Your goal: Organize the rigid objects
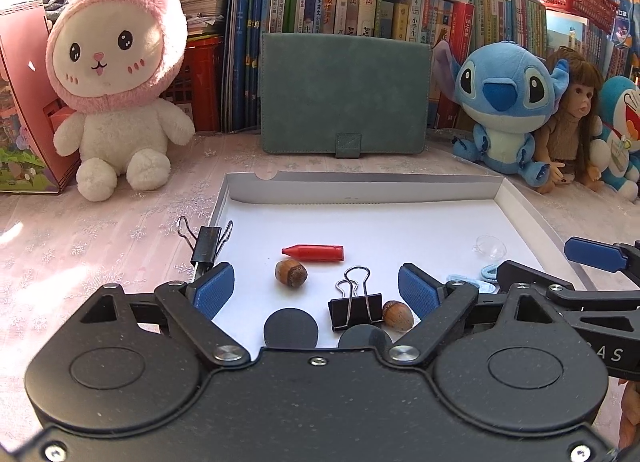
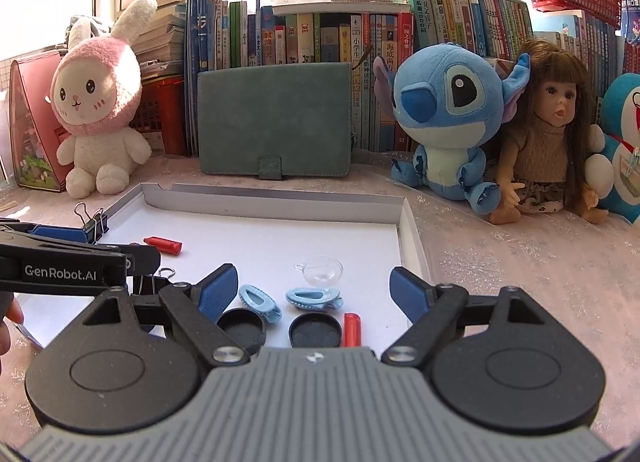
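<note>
left tool released | right tool released | tray: 2 acorns, 2 binder clips, 2 crayons

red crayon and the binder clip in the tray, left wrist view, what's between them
In the left wrist view, an acorn lies between the red crayon and the binder clip; otherwise only bare white tray floor.

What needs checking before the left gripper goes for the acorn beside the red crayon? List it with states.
1. Left gripper jaws open: ok.
2. Left jaws empty: ok.
3. Acorn in view between the jaws: ok.
4. Red crayon just behind the acorn, may get bumped: not ok.
5. Right gripper open, empty, off to the side: ok.
6. Binder clip clear of the closing path: cannot tell.
</note>
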`<move>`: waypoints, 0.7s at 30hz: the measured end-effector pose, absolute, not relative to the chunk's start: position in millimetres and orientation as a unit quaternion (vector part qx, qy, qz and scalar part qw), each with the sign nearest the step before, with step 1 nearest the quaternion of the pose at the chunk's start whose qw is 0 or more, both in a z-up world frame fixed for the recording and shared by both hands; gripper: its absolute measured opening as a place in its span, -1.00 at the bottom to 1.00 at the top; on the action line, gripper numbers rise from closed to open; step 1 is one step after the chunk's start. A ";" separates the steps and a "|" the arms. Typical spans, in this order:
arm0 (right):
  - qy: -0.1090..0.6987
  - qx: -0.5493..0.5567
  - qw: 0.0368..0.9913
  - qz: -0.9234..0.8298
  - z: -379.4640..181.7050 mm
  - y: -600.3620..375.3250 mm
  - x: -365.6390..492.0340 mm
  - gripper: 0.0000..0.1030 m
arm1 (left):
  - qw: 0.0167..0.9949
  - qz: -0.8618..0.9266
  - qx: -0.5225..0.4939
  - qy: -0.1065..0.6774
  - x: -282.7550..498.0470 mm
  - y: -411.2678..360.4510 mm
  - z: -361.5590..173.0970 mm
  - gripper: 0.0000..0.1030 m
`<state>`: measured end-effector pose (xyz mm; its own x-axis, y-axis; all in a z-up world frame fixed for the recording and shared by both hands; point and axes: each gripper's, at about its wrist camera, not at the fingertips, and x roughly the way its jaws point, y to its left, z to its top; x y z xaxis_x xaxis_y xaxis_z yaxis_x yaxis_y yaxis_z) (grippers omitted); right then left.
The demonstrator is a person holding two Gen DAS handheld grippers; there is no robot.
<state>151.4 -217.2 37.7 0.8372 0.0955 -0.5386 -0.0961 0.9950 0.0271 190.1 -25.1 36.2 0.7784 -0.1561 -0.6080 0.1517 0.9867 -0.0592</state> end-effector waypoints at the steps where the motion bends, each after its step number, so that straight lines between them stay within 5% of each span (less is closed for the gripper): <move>1: 0.279 -0.002 0.959 0.048 39.1 -217.1 147.7 0.74 | 0.944 -0.084 -0.003 0.320 186.2 -25.0 38.2 0.72; 21: 0.277 -0.013 0.959 0.061 55.9 -219.5 63.2 0.85 | 0.954 -0.102 -0.007 0.283 70.2 -8.6 57.7 0.74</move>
<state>63.2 -219.5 55.9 0.8393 0.1108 -0.5322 -0.1247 0.9921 0.0100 70.2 -8.6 57.7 0.8195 -0.1983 -0.5376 0.1899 0.9792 -0.0716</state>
